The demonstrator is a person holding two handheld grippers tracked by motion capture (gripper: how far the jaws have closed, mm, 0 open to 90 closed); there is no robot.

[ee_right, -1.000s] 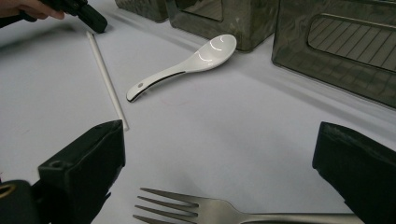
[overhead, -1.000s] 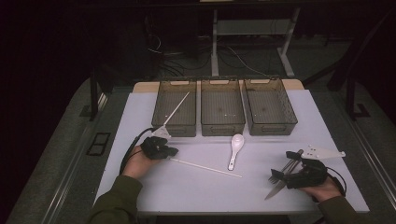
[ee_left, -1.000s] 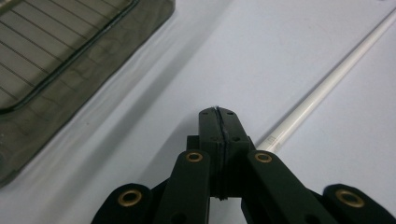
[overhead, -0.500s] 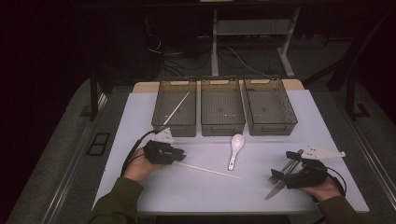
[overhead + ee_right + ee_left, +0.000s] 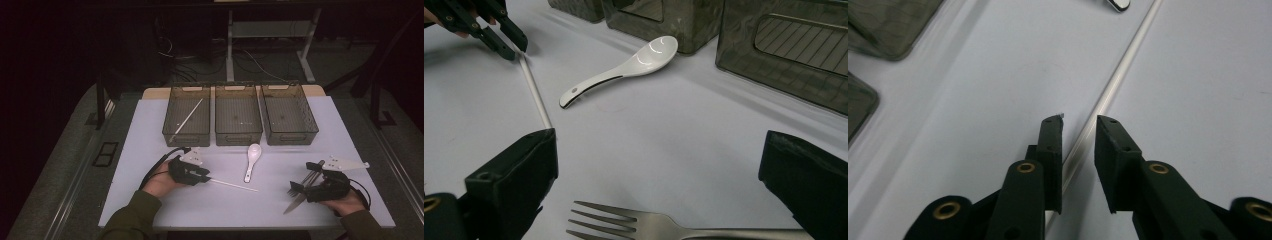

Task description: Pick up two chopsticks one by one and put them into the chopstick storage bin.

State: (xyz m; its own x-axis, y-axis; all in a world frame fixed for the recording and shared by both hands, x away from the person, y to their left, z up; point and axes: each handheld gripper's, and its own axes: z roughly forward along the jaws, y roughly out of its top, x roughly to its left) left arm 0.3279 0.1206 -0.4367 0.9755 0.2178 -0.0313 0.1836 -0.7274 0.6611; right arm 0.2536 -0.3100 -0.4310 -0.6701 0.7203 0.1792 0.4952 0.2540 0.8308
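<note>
Left gripper [image 5: 1078, 125], fingers slightly spread, straddles the chopstick [image 5: 1118, 80] (lying on the surface), its length running straight ahead between them.

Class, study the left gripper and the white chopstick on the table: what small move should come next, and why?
Probably close the left gripper on the chopstick. Its jaws have just been opening and now straddle the stick, which lies flat on the table, with gaps visible beside it. Another chopstick already lies in the left bin, suggesting sorting.
</note>
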